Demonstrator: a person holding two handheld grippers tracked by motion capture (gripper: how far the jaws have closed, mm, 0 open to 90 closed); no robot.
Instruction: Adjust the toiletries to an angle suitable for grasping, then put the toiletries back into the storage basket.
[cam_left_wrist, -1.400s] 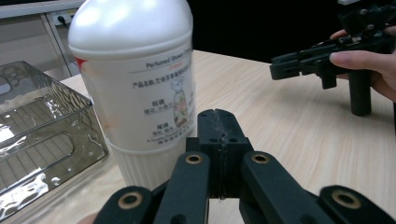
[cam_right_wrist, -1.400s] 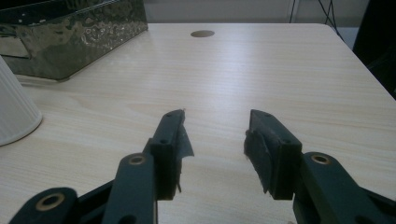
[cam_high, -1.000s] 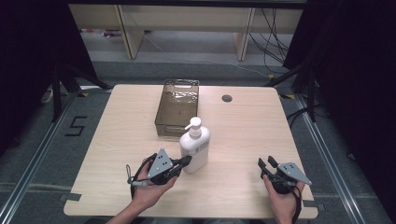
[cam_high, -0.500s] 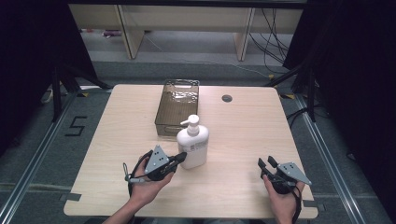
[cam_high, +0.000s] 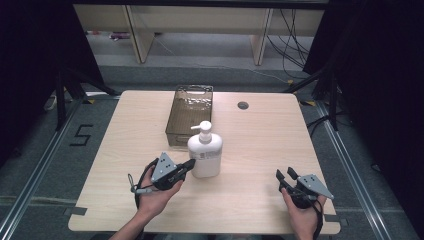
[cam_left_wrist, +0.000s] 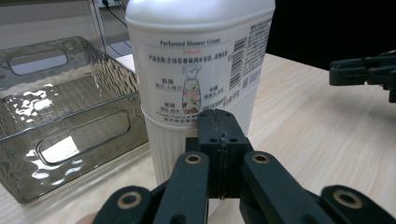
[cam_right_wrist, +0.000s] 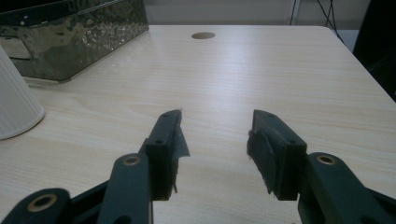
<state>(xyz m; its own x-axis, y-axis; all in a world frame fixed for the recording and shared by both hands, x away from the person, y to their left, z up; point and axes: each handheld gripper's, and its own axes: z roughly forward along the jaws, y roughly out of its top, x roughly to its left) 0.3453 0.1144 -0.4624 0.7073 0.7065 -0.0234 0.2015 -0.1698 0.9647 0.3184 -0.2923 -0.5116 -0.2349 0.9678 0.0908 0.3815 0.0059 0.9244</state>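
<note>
A white pump bottle (cam_high: 205, 150) labelled shower cream stands upright in the middle of the wooden table (cam_high: 260, 145). My left gripper (cam_high: 190, 164) is shut with nothing between its jaws. Its tips point at the bottle's lower left side, very close to it. In the left gripper view the closed tips (cam_left_wrist: 218, 116) sit right in front of the ribbed lower part of the bottle (cam_left_wrist: 201, 60); I cannot tell whether they touch. My right gripper (cam_high: 285, 175) rests near the front right of the table, open and empty (cam_right_wrist: 215, 135).
A clear grey plastic tray (cam_high: 172, 135) stands empty just behind the bottle, and also shows as the tray (cam_left_wrist: 70, 121) and the tray (cam_right_wrist: 70, 37). A round cable hole (cam_high: 243, 105) lies at the back right. Bare tabletop stretches between the bottle and the right gripper.
My left gripper has shifted a little to the left and away from the person, staying shut beside the bottle. The right gripper has not moved.
</note>
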